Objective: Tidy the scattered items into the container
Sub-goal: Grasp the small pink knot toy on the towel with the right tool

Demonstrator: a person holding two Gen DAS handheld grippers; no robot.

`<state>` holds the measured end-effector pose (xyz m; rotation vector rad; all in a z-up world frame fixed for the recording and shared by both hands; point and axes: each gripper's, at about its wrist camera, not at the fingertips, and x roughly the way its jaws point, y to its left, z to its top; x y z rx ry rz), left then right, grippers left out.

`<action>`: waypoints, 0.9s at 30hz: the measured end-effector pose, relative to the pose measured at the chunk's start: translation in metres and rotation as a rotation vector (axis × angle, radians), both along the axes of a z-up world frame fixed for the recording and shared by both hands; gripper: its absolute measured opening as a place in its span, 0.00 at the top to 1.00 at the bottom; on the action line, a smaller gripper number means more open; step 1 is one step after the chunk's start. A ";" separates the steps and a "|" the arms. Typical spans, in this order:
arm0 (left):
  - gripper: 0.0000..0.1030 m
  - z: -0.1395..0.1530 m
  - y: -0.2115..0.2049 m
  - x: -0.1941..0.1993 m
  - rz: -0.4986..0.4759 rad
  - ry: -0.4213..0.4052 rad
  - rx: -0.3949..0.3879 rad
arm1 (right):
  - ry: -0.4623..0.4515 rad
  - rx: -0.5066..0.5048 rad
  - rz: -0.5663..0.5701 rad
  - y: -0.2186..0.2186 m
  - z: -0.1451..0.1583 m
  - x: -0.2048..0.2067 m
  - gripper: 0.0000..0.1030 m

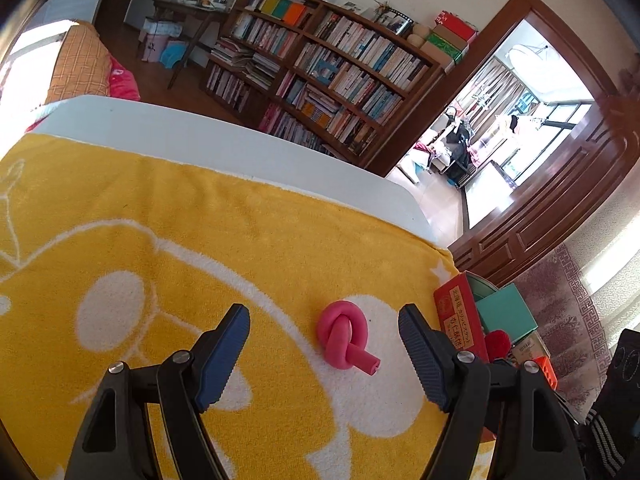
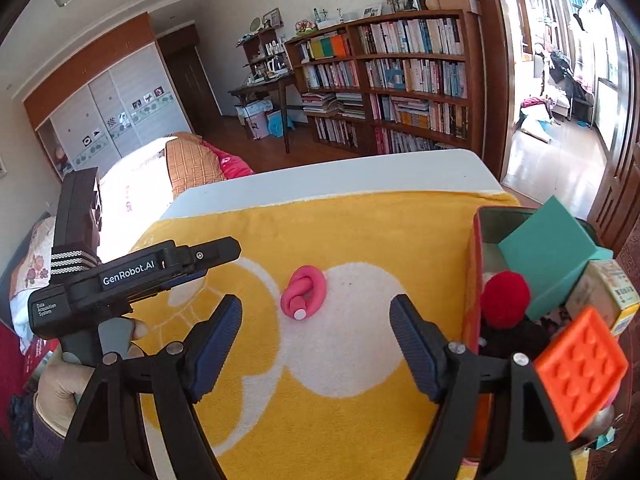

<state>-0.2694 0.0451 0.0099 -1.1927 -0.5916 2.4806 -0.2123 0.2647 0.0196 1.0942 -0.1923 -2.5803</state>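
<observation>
Left wrist view: the left hand-held gripper (image 1: pixel 324 354) hangs with its fingers wide apart and empty, the knotted pink tube (image 1: pixel 345 335) lying between them on the yellow towel (image 1: pixel 200 216) over the bench (image 1: pixel 240 152). To do this well, I'd lower straight down and close across the knot's thick middle. The right hand-held gripper (image 2: pixel 316 336) is spread and empty too. The red box (image 2: pixel 474 280), already crowded, sits at three o'clock.
</observation>
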 end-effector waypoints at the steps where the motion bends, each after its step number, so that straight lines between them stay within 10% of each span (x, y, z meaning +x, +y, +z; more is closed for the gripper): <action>1: 0.24 -0.001 -0.005 0.000 0.012 0.002 -0.008 | -0.022 0.000 0.009 -0.008 -0.008 -0.006 0.23; 13: 0.24 -0.012 -0.027 -0.010 0.060 -0.034 -0.021 | -0.209 0.106 -0.051 -0.046 -0.079 -0.084 0.23; 16: 0.24 -0.015 -0.023 -0.009 0.045 -0.037 -0.027 | -0.239 0.132 -0.059 -0.054 -0.090 -0.090 0.37; 18: 0.24 -0.016 -0.020 -0.008 0.040 -0.042 -0.030 | -0.217 0.196 -0.073 -0.057 -0.090 -0.088 0.53; 27: 0.24 -0.018 0.007 -0.003 -0.024 -0.039 -0.064 | -0.127 0.187 -0.111 -0.025 -0.048 -0.058 0.54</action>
